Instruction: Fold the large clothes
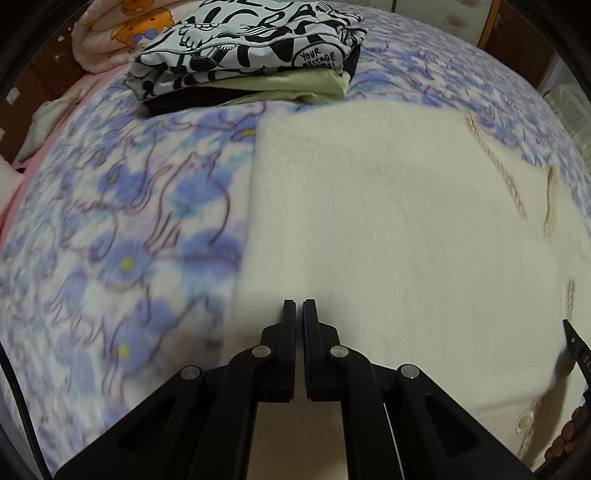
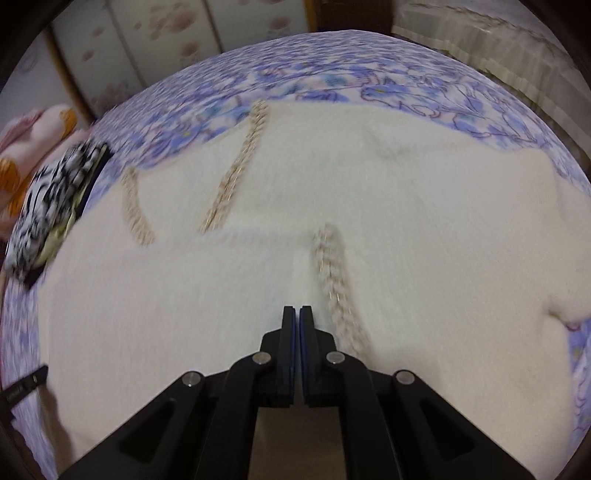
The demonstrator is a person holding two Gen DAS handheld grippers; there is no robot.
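A cream fuzzy cardigan (image 1: 388, 221) with beige braided trim (image 2: 236, 170) lies spread flat on the flowered bed cover. In the left wrist view my left gripper (image 1: 299, 304) hovers over the garment near its left edge, fingers shut with nothing between them. In the right wrist view my right gripper (image 2: 297, 310) is over the middle of the cardigan (image 2: 406, 206), beside a braided trim strip (image 2: 332, 273), also shut and empty. A button (image 1: 525, 421) shows at the lower right of the left view. The other gripper's black finger tip pokes in at each view's edge.
A stack of folded clothes (image 1: 243, 51) topped by a black-and-white print sits at the far side of the bed, seen also as the folded stack (image 2: 48, 206). A pink cartoon quilt (image 1: 118, 33) lies behind it. The blue flowered blanket (image 1: 110, 236) covers the bed; wardrobe doors (image 2: 155, 44) stand beyond.
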